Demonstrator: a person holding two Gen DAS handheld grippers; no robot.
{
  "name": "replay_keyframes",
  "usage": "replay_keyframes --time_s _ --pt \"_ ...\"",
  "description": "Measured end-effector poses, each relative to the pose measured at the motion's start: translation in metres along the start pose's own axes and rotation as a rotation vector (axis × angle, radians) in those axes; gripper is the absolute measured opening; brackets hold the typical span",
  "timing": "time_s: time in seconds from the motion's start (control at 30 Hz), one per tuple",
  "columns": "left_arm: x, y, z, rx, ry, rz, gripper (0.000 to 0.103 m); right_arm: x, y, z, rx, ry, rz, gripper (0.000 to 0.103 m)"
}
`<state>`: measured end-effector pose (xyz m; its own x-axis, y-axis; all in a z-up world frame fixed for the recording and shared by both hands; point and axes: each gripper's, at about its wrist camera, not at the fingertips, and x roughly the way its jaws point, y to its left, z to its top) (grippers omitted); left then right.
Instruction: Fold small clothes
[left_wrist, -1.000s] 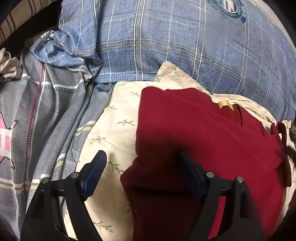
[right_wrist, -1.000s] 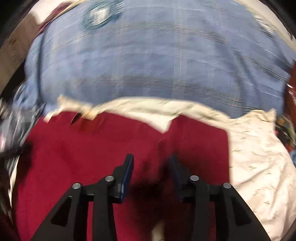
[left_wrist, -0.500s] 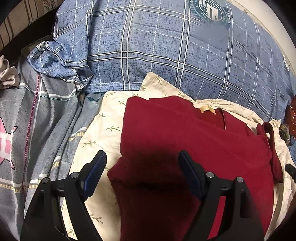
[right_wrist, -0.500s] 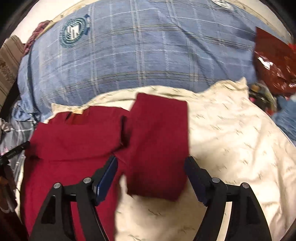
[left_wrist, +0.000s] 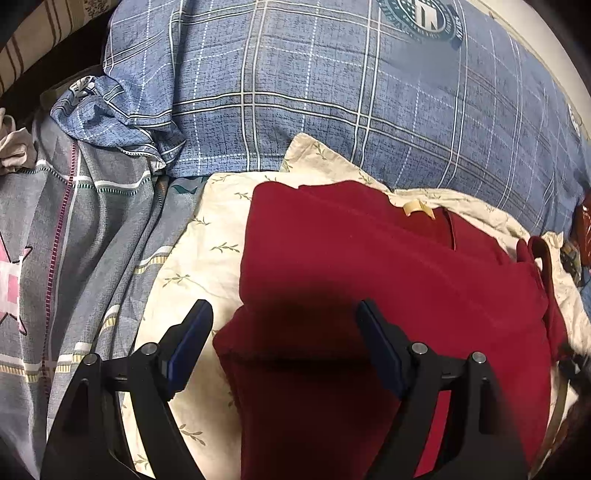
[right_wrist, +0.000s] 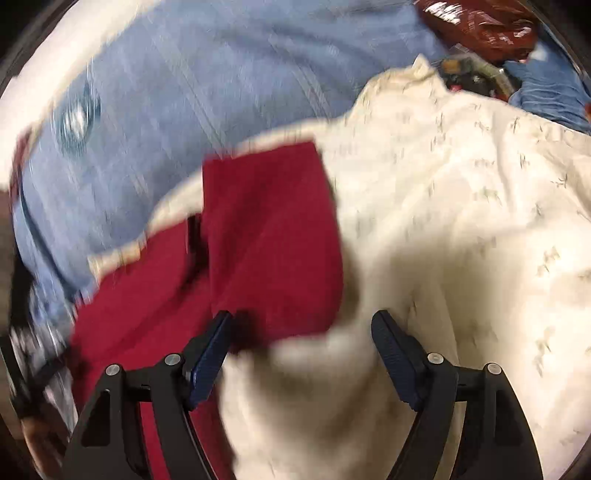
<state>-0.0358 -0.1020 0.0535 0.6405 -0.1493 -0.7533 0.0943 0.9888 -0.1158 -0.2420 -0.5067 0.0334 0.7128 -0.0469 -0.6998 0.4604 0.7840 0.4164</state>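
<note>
The dark red knitted garment (left_wrist: 369, 280) lies on the cream sheet with small leaf print (left_wrist: 192, 266), in front of the blue checked pillow (left_wrist: 332, 92). Its left side looks already folded in. One sleeve (right_wrist: 273, 240) is spread out to the side, so I judge the folding is about half done. The left gripper (left_wrist: 284, 345) and the right gripper (right_wrist: 301, 349) are both spread wide and hold nothing. Only the blurred right view shows this sleeve flat; only the left view shows the beige neck label (left_wrist: 417, 207).
</note>
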Motion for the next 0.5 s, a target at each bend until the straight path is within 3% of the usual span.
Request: replay_keyframes --time_s 0.07,0.13,0.17,0.27,0.37,0.5 --pt "0.000 -0.002 0.000 0.010 0.000 0.001 0.080 0.013 -0.003 0.012 0.044 -0.023 0.055 0.061" --pt "0.001 -0.001 0.000 0.014 0.002 0.003 0.080 0.024 -0.004 0.023 0.036 -0.012 0.014 0.019" --pt "0.000 0.000 0.000 0.011 0.002 0.001 0.080 0.022 -0.004 0.027 0.025 -0.014 0.022 0.008" --pt "-0.002 0.006 0.001 -0.014 -0.002 -0.010 0.080 -0.006 0.003 0.047 -0.036 -0.066 0.041 0.004" --pt "-0.005 0.007 0.003 -0.028 -0.012 -0.018 0.080 -0.059 0.021 0.081 -0.150 -0.193 0.029 0.004" --pt "-0.011 0.008 0.003 -0.030 -0.023 -0.026 0.080 -0.120 0.055 0.132 -0.262 -0.322 0.100 0.004"
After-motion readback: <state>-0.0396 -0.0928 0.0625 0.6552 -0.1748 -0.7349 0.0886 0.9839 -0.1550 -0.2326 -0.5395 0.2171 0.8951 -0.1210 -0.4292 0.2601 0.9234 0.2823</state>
